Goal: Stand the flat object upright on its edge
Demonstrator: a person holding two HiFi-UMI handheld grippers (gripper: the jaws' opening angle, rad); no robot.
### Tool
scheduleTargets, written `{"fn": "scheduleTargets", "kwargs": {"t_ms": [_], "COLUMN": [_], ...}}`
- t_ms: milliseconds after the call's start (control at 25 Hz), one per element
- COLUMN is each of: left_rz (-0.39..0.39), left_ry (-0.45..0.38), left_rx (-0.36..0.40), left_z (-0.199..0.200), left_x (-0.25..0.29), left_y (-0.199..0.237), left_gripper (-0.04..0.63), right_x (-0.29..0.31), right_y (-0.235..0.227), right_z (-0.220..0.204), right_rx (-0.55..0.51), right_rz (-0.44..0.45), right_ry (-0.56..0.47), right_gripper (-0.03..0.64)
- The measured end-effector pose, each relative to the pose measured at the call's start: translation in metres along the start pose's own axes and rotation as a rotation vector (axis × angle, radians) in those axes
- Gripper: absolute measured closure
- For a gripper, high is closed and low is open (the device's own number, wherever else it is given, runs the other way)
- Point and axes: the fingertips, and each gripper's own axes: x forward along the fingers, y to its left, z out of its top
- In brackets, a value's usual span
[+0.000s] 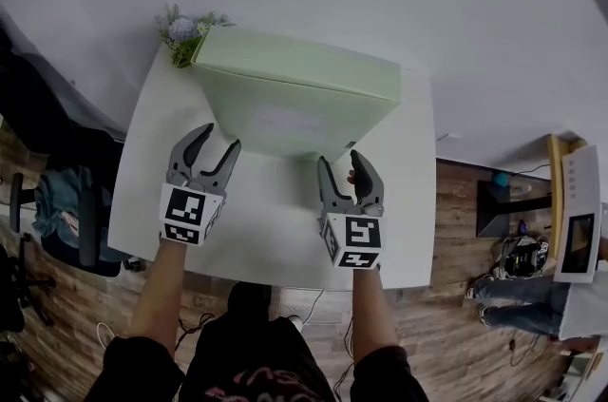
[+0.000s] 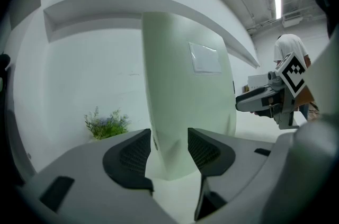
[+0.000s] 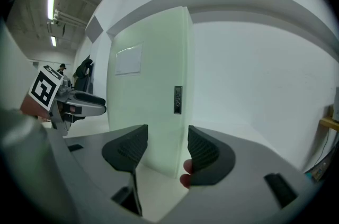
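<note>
Head view: the left gripper (image 1: pixel 218 139) and the right gripper (image 1: pixel 342 161) are held low over the table (image 1: pixel 275 239), one at each lower corner of the box (image 1: pixel 294 96). In the left gripper view the jaws are seen wide apart with the near corner of the box standing between them; no clear pressing of the pads on it can be made out. In the right gripper view the same is shown: the jaws are spread, the other corner is taken between them, and the edge lies just beside one pad.

The pale green box is already set upright on its long edge, at the middle of the table. The two grippers are probably kept around its corners so that it can be caught if it tips.

Behind the box, at the far left corner, a plant (image 1: pixel 180 34) is placed.
</note>
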Motion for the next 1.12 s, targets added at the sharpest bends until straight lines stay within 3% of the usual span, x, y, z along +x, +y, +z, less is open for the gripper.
{"fn": "scheduleTargets", "kwargs": {"t_ms": [280, 480, 720, 1120], "left_rz": [0.007, -0.031, -0.037, 0.009], "left_ry": [0.039, 0.048, 0.041, 0.025], "left_rx": [-0.061, -0.062, -0.064, -0.052], "left_z": [0.004, 0.023, 0.040, 0.076], "left_x": [-0.036, -0.054, -0.073, -0.118], "left_y": [0.007, -0.003, -0.016, -0.058], "left_gripper": [0.376, 0.379, 0.440, 0.528], "right_x": [-0.026, -0.044, -0.073, -0.135], "right_y": [0.002, 0.013, 0.013, 0.010], "right_z": [0.007, 0.033, 0.049, 0.062], "right_rx": [0.064, 0.082, 0.092, 0.088], "right_rz": [-0.018, -0.034, -0.071, -0.031], "right_ry": [0.044, 0.028, 0.007, -0.007], "right_gripper": [0.367, 0.419, 0.500, 0.567]}}
